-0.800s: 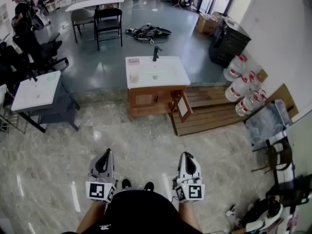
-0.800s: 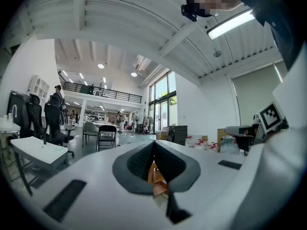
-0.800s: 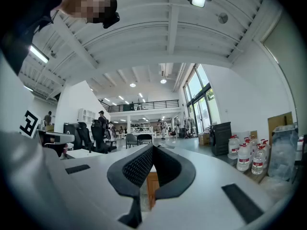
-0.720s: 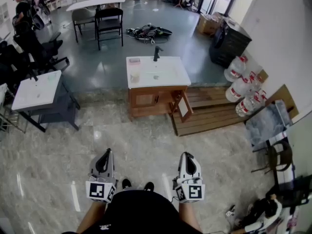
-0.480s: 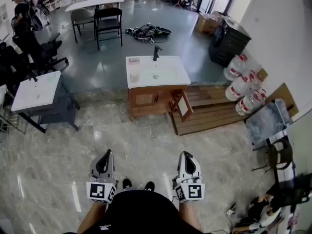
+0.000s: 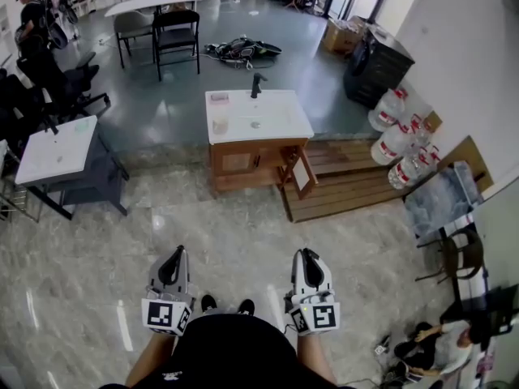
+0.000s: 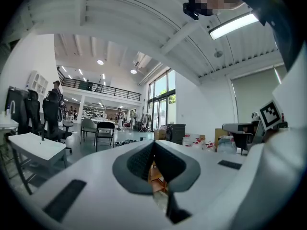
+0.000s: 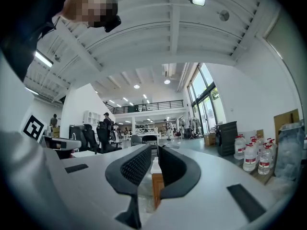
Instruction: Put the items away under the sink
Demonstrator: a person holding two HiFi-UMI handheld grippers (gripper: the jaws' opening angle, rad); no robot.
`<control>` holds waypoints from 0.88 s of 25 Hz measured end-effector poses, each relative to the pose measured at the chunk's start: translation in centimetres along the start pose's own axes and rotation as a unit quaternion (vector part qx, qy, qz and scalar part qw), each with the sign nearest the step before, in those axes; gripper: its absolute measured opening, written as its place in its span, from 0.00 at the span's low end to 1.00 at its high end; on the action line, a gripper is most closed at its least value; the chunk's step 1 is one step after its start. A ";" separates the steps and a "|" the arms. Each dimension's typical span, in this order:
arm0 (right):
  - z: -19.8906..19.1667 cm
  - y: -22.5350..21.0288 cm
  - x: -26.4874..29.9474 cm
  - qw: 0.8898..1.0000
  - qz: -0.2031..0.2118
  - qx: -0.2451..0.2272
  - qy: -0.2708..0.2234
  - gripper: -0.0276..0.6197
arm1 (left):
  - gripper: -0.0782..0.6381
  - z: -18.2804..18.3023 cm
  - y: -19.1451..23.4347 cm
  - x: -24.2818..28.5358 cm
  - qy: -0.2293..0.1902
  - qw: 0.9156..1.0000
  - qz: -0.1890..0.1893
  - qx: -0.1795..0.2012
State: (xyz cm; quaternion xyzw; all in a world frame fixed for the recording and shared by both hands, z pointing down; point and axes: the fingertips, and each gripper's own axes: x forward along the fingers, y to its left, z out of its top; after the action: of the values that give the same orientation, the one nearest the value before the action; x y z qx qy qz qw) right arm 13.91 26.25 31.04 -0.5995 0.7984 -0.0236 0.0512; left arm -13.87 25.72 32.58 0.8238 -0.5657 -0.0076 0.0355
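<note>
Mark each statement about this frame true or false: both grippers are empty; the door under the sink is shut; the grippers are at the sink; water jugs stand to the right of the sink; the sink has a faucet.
1. Both are empty. True: the left hand-held gripper and the right hand-held gripper hold nothing.
2. The door under the sink is shut. False: the door hangs open.
3. The grippers are at the sink. False: the sink stands well ahead across the floor, and both grippers are close to the person's body.
4. Water jugs stand to the right of the sink. True: the jugs are by the wall.
5. The sink has a faucet. True: the faucet stands at its far edge.
</note>
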 end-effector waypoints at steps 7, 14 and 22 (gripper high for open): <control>0.8 0.0 0.2 1.000 0.008 0.004 -0.004 0.31 | 0.12 0.7 -0.1 0.3 0.005 1.000 0.000 -0.003; 0.6 1.1 0.7 1.000 0.029 0.007 -0.004 0.57 | 0.12 0.0 0.7 0.1 0.010 1.000 0.003 -0.004; 1.1 1.4 0.8 0.999 0.029 0.008 -0.023 0.73 | 0.12 0.2 2.1 -0.4 0.012 1.000 0.013 -0.004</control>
State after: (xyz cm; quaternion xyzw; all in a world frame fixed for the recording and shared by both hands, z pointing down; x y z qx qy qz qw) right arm 12.50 25.85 29.80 -0.5759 0.8139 -0.0150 0.0749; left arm -16.00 25.32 32.56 0.8162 -0.5760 0.0005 0.0454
